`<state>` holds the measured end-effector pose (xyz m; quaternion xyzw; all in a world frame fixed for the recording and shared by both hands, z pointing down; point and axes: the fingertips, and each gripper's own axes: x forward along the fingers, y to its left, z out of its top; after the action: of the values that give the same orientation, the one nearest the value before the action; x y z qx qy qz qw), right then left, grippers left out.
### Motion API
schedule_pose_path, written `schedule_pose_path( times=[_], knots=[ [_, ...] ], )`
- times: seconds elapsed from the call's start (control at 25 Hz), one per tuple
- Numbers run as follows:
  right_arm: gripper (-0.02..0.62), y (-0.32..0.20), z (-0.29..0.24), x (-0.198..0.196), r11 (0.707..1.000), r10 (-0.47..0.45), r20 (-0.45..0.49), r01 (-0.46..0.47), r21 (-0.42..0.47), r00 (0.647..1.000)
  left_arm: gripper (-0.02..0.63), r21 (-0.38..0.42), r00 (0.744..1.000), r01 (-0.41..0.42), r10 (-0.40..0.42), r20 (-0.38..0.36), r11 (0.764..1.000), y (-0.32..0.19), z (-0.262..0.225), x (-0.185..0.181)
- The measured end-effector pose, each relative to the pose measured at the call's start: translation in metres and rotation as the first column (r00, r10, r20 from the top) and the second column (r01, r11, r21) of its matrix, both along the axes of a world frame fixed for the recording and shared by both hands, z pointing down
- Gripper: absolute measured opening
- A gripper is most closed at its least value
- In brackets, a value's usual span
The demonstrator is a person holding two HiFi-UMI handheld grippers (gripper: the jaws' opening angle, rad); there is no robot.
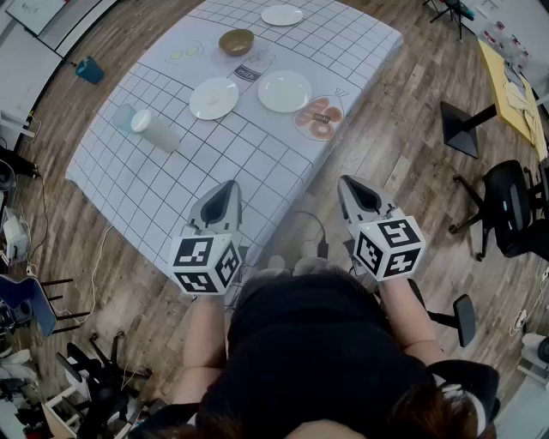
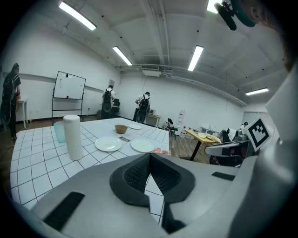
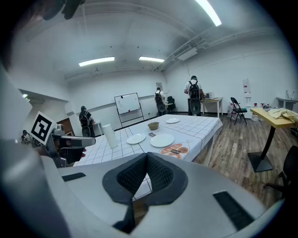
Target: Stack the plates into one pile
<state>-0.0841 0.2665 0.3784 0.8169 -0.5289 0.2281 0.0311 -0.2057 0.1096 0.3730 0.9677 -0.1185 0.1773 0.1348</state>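
Three white plates lie apart on the grid-patterned tablecloth (image 1: 171, 189): one at centre left (image 1: 214, 98) (image 2: 108, 143) (image 3: 136, 138), one beside it on the right (image 1: 284, 91) (image 2: 142, 145) (image 3: 162, 140), and a smaller one at the far end (image 1: 282, 15) (image 3: 172, 121). My left gripper (image 1: 230, 187) (image 2: 150, 162) is shut and empty, over the table's near edge. My right gripper (image 1: 347, 182) (image 3: 146, 162) is also shut and empty, held off the table's near right corner above the floor. Both are well short of the plates.
A brown bowl (image 1: 236, 41) and a dark packet (image 1: 249, 72) sit beyond the plates. Bagged pastries (image 1: 319, 117) lie at the right edge. A white cylinder (image 1: 154, 130) and teal cup (image 1: 123, 117) stand at left. Office chairs (image 1: 515, 206) and a yellow table (image 1: 515, 94) are on the right.
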Motion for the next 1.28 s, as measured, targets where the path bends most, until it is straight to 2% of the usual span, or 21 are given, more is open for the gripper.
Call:
schedule_pose_path(
  times=[0.4, 0.6, 0.76, 0.92, 1.08, 1.28],
  knots=[
    [0.015, 0.016, 0.009, 0.003, 1.0, -0.005, 0.013, 0.006, -0.022, 1.0, 0.028, -0.04, 0.999, 0.039, -0.039, -0.003, 0.998, 0.014, 0.005, 0.001],
    [0.015, 0.014, 0.006, 0.008, 0.994, -0.105, 0.01, 0.105, 0.031, 0.994, 0.028, -0.039, 0.997, 0.079, -0.079, 0.007, 0.996, 0.017, 0.009, 0.007],
    [0.015, 0.023, 0.009, 0.021, 0.992, -0.128, -0.001, 0.128, 0.022, 0.992, 0.028, -0.046, 0.998, 0.065, -0.065, 0.015, 0.997, 0.031, 0.013, 0.023],
    [0.015, 0.015, 0.015, 0.028, 0.988, -0.153, 0.024, 0.152, 0.033, 0.988, 0.028, -0.019, 0.996, 0.089, -0.088, 0.027, 0.996, 0.029, 0.012, 0.029],
    [0.015, 0.008, 0.015, 0.033, 0.987, -0.158, 0.033, 0.156, 0.04, 0.987, 0.026, -0.035, 0.997, 0.073, -0.072, 0.033, 0.997, 0.026, 0.014, 0.034],
    [0.015, -0.02, 0.013, 0.046, 0.987, -0.159, 0.026, 0.158, 0.027, 0.987, 0.026, -0.039, 0.997, 0.074, -0.074, 0.008, 0.997, 0.002, 0.011, 0.046]
  ],
)
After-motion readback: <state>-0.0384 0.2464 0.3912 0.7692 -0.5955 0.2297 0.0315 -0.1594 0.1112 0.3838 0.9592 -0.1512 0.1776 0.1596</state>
